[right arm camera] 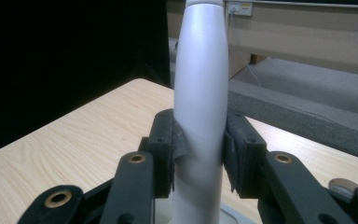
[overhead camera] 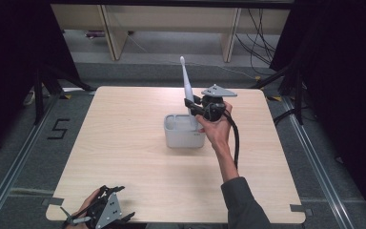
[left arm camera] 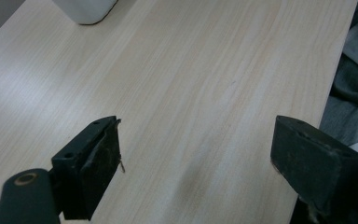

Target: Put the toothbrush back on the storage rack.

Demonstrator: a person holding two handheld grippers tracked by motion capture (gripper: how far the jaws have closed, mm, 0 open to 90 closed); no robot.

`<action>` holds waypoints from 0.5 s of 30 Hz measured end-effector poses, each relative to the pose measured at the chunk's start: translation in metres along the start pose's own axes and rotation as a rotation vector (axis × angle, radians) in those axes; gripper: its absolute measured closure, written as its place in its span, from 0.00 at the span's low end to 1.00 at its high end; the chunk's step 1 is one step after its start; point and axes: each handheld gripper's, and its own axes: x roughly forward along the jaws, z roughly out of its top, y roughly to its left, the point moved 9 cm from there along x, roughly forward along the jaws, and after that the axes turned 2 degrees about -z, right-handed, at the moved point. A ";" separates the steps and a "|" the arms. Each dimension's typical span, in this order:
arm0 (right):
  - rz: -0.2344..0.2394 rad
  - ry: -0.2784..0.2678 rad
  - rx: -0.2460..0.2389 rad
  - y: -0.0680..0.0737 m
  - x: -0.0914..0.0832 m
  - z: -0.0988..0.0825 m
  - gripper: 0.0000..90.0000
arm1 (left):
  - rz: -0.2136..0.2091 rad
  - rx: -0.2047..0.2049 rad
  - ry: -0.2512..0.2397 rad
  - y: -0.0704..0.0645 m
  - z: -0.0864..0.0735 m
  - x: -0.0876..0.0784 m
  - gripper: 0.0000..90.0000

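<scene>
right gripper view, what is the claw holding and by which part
The right claw is clamped on a white electric toothbrush, gripping its handle partway up, upright over the grey holder.

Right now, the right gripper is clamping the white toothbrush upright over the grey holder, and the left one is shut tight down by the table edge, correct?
Not quite: the left gripper is open, its jaws wide apart over bare table, as the left gripper view shows. The right gripper does clamp the white toothbrush upright over the grey holder.
</scene>
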 end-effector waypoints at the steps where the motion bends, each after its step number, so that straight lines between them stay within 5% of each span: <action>1: -0.005 -0.002 -0.014 0.000 0.003 0.000 0.74 | 0.000 0.001 0.000 0.000 0.000 0.000 0.17; 12: -0.015 0.006 0.041 0.004 0.022 -0.010 0.74 | -0.003 -0.002 -0.002 -0.001 0.000 0.001 0.17; 15: -0.018 0.010 0.021 0.003 0.026 -0.014 0.74 | -0.006 -0.001 -0.001 -0.001 0.000 0.001 0.17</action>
